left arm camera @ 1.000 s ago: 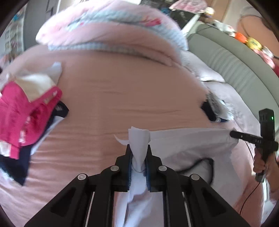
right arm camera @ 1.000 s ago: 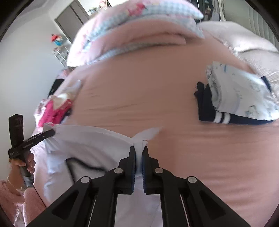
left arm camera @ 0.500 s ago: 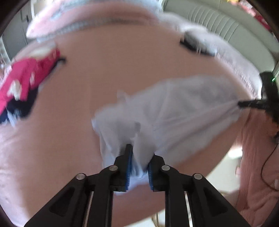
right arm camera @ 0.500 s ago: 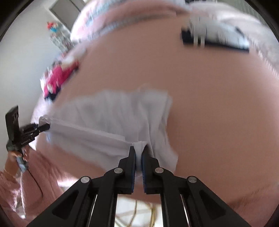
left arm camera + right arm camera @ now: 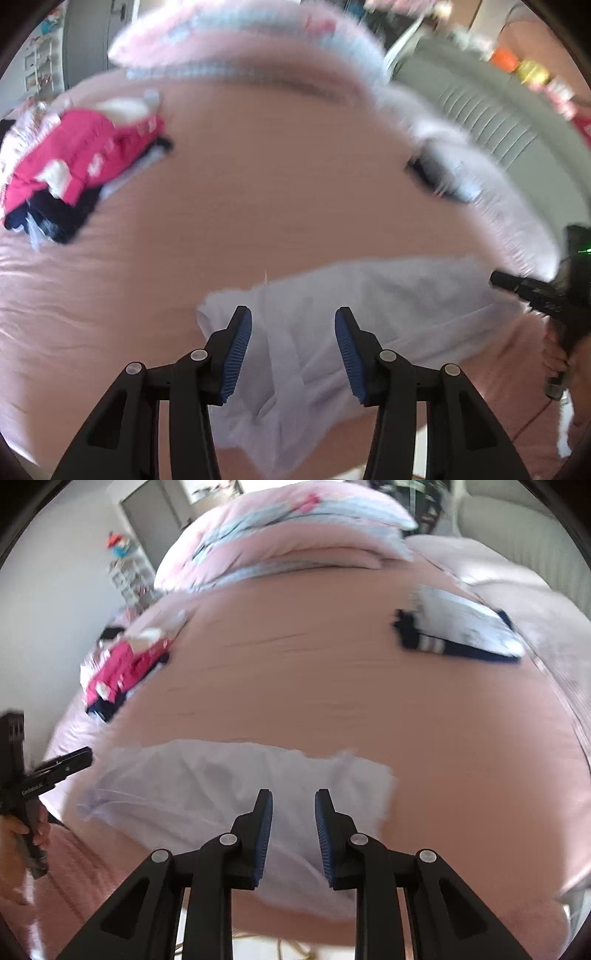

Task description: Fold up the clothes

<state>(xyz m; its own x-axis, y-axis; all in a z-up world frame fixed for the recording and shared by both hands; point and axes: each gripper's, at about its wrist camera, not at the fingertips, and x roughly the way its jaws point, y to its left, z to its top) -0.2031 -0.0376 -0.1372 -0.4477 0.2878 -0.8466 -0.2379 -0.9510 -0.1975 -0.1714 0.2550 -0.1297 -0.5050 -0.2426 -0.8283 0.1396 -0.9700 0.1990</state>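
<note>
Opening at this moment, the left gripper has its fingers spread over the white garment, pads clear of the cloth. The right gripper is likewise opening above the same garment, which lies flat on the pink bed. Beyond the fingers sit a pink clothes pile and a folded stack.

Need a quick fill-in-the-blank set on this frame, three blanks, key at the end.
1. The white garment lies on a ____ bedsheet.
2. Between the left gripper's opening jaws shows the ____ garment.
3. The pile at far left has a bright ____ piece on top.

Missing words: pink; white; pink
</note>
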